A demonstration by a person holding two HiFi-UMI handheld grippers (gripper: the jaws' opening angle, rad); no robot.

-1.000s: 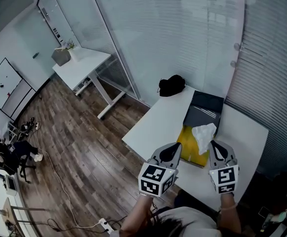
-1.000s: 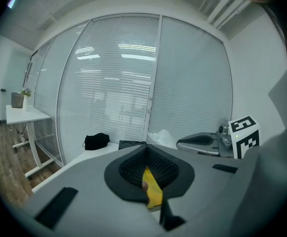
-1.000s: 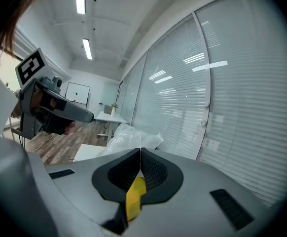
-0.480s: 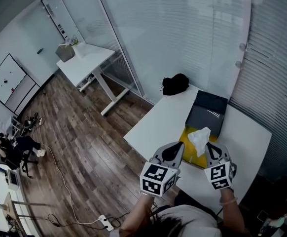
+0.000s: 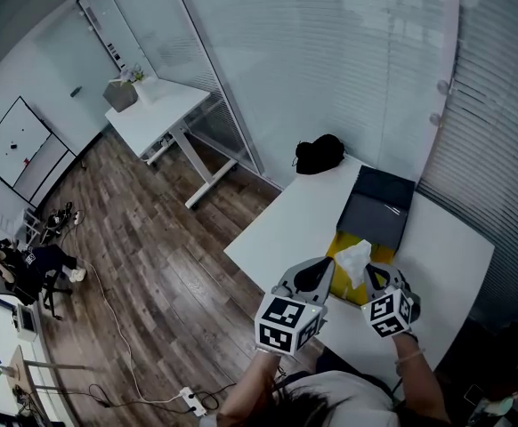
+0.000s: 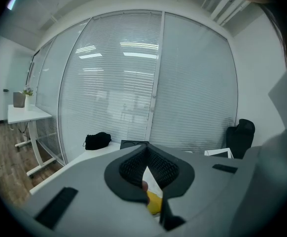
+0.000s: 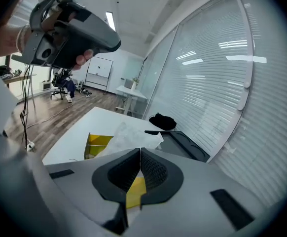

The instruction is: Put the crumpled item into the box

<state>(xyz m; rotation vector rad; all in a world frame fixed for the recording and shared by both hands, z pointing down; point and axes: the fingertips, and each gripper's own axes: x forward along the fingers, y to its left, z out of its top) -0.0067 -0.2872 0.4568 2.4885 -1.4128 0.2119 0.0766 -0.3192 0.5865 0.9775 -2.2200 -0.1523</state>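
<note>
A crumpled white paper hangs over the open yellow box on the white table. My right gripper is shut on the paper's near edge. In the right gripper view the paper spreads out from the closed jaws, above the yellow box. My left gripper is shut and holds nothing, just left of the box's near corner. Through its jaws only a sliver of white and yellow shows.
The box's dark lid lies open behind it. A black bag sits at the table's far corner. Glass walls with blinds close off the far side and the right. Wooden floor and another white desk lie to the left.
The right gripper has carried the crumpled paper leftward and nearer, from the box's right edge to over its middle. The left gripper has hardly moved.
</note>
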